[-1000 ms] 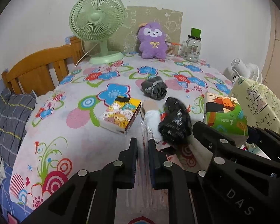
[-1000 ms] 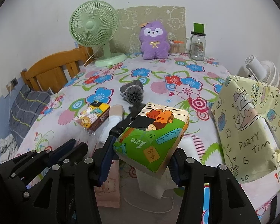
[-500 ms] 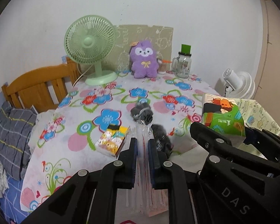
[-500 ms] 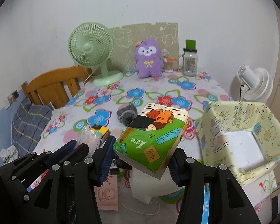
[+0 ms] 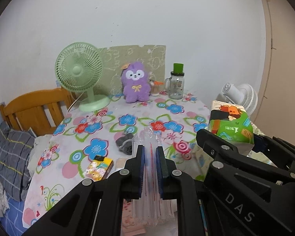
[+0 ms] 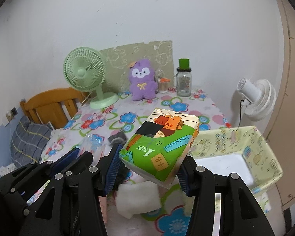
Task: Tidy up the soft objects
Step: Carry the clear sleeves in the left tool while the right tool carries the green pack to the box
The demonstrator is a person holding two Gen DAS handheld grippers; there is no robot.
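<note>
Colours and patterns on and around the table.
Tablecloth point(image 6: 188, 106): white with blue, red and pink flowers and green outlines. Tissue pack point(image 6: 161, 143): green, with orange and black cartoon figures and a cream top. Bin point(image 6: 265, 151): pale yellow with small cartoon prints, white inside. Plush point(image 5: 135, 84): purple, white face, yellow bow. Desk fan point(image 5: 79, 72): mint green. Jar point(image 5: 177, 84): clear, green lid. Second fan point(image 6: 257, 98): white. Socks point(image 5: 125, 143): grey. Small box point(image 5: 98, 169): yellow with cartoon animals. Gripper pads point(image 6: 113, 167): blue on black frames. Pillow point(image 5: 7, 153): grey with yellow stripes.

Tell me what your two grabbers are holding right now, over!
Left gripper shut on clear plastic packet. Right gripper shut on green tissue pack. Yellow fabric bin open, nothing blocking it.
</note>
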